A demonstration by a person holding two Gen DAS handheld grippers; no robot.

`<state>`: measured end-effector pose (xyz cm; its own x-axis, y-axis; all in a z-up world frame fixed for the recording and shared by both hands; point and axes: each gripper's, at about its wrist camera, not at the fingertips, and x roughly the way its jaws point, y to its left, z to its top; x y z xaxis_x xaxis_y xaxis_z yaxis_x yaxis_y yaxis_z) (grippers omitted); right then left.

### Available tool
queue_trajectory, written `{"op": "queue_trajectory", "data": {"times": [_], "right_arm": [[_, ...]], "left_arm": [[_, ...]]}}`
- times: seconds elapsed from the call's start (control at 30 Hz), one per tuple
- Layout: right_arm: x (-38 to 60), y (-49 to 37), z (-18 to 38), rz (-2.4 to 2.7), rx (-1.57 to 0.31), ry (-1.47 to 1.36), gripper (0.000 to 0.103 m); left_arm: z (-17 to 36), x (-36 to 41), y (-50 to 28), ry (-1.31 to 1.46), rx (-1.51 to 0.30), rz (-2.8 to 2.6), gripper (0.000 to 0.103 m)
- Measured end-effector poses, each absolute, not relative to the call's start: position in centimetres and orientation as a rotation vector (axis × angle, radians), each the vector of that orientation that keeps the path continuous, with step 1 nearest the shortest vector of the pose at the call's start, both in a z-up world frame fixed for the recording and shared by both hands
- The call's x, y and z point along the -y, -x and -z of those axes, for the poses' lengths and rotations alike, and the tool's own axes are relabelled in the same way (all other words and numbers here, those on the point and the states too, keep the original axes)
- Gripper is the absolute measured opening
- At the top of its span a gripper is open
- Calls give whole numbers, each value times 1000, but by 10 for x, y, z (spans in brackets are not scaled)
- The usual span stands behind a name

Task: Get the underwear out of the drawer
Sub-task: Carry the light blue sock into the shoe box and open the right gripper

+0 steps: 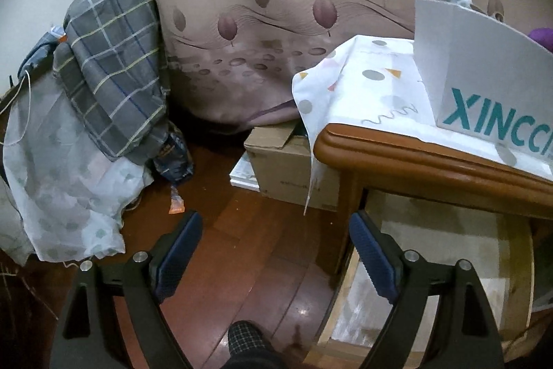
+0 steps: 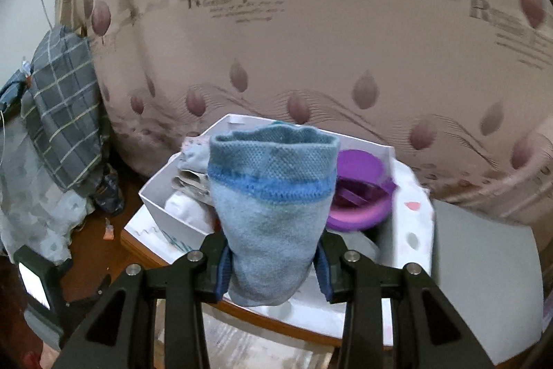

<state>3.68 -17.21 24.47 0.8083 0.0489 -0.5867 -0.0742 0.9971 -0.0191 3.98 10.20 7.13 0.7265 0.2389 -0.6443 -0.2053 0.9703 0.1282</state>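
My right gripper (image 2: 273, 272) is shut on a light blue knitted underwear piece (image 2: 273, 206) with a darker blue band, held up above the wooden cabinet top (image 2: 276, 320). The pulled-out drawer (image 1: 432, 248) under that top shows a pale lined inside in the left wrist view. My left gripper (image 1: 276, 255) stands open over the wooden floor, just left of the drawer's corner, with nothing between its fingers (image 1: 183, 251). A white box (image 2: 166, 206) on the cabinet holds a purple round thing (image 2: 359, 192) and some pale cloth.
A patterned white cloth (image 1: 363, 85) covers the cabinet top under the lettered white box (image 1: 484, 85). A cardboard box (image 1: 287, 161) sits on the floor by the curtain (image 1: 276, 6). A plaid cloth pile (image 1: 110, 64) fills the left. A person's checked foot (image 1: 245, 341) is below.
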Motion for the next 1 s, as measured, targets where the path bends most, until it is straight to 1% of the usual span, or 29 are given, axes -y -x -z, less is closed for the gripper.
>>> {"op": "queue_trajectory", "data": {"times": [0.33,0.57,0.8,0.9,1.0], "right_arm": [[135,-104,-226,-46,-751,121,39],[133,-143,-202,18,-847,107,39],[141,-162,-178,64,-901,53,39],[142,-164,-172,72,-910,34,42],[142,-164,-167,76,-922,28,48]], "left_arm": [[-75,-116,-40,-13,-718,-264,86],[-74,-116,-40,-13,-720,-257,87],[-73,-113,-42,-5,-728,-240,87],[-73,-111,-43,-9,-734,-231,87],[-73,-109,-41,-10,-734,-220,87]]}}
